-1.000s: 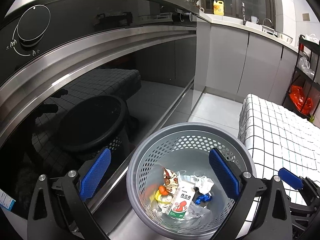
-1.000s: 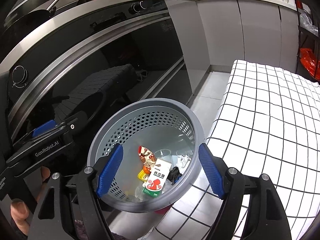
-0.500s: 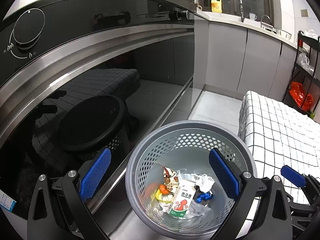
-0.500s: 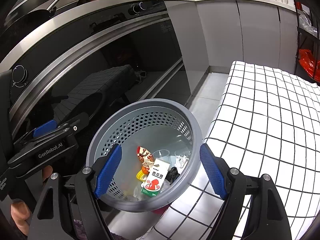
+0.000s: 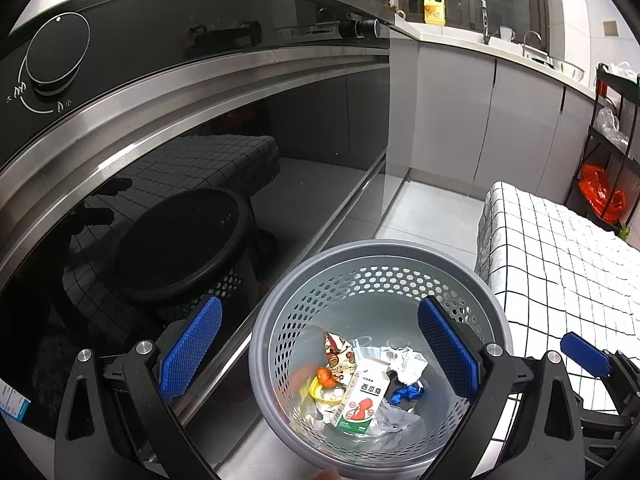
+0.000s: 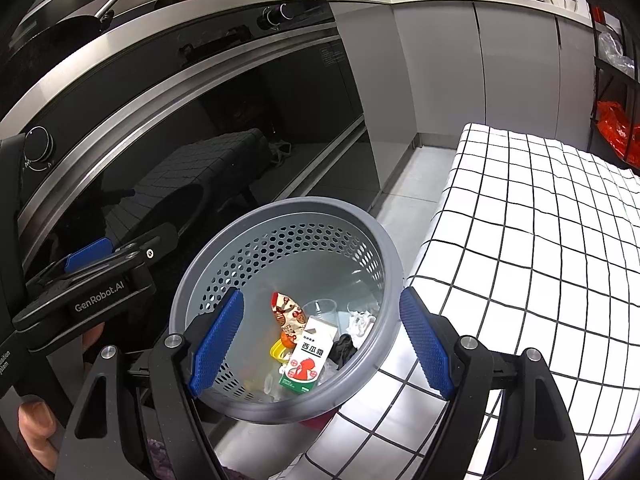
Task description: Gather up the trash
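Looking down into a grey bin [image 5: 280, 320], we see trash already inside: a carton [image 5: 362, 398], a snack wrapper [image 5: 338, 354], crumpled paper [image 5: 408, 364] and a clear cup [image 6: 320, 310]. Our left gripper [image 5: 320, 356] and right gripper [image 6: 320, 344] both hang over it, jaws wide apart and empty. The checked cloth [image 6: 540, 240] beside the bin shows no litter, so we judge collecting nearly done.

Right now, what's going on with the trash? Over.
Left gripper open, empty. Right gripper open, empty. Trash, carton included, sits in the bin. Nothing in the way.
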Available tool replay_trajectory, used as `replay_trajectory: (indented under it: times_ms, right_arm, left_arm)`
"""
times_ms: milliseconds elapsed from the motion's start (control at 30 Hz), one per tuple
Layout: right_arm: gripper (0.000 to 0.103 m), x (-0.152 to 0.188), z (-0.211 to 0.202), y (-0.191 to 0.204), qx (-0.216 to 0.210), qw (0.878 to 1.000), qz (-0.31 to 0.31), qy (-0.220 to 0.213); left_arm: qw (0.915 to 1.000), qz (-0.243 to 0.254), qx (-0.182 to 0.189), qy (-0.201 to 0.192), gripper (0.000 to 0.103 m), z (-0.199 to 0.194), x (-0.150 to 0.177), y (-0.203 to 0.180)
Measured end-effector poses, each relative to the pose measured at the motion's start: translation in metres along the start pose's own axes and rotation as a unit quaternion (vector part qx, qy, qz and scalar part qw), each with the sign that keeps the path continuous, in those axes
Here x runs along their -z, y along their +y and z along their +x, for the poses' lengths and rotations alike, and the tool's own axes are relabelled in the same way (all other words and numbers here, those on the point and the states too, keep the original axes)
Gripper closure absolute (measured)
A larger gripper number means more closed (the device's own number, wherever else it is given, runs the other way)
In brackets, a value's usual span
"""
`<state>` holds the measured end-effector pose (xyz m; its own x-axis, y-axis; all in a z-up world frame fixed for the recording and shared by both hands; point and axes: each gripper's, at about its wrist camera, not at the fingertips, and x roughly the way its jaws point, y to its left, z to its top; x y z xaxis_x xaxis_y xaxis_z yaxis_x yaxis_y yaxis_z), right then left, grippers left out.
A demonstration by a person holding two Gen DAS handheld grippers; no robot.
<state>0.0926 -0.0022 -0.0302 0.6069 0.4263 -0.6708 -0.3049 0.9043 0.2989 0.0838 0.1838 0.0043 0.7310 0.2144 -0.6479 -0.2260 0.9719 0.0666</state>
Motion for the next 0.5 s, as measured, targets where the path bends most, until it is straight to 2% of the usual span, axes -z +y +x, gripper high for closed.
replay_trajectory:
  times_ms: [300,500]
  right_arm:
    - [0.026,-0.0008,-0.0006,0.0010,0.007,1.000,0.000,-0.002]
    - [0.026,-0.0035,0.0001,0.0010,0.026,1.000,0.001,-0.003]
  left_arm:
    - [1.0000,0.002,-0.003,0.000,0.006,0.0002,0.0001,-0.0007]
    - [1.0000,0.005,-0.003,-0.001,0.006,0.0003,-0.0002,-0.0016]
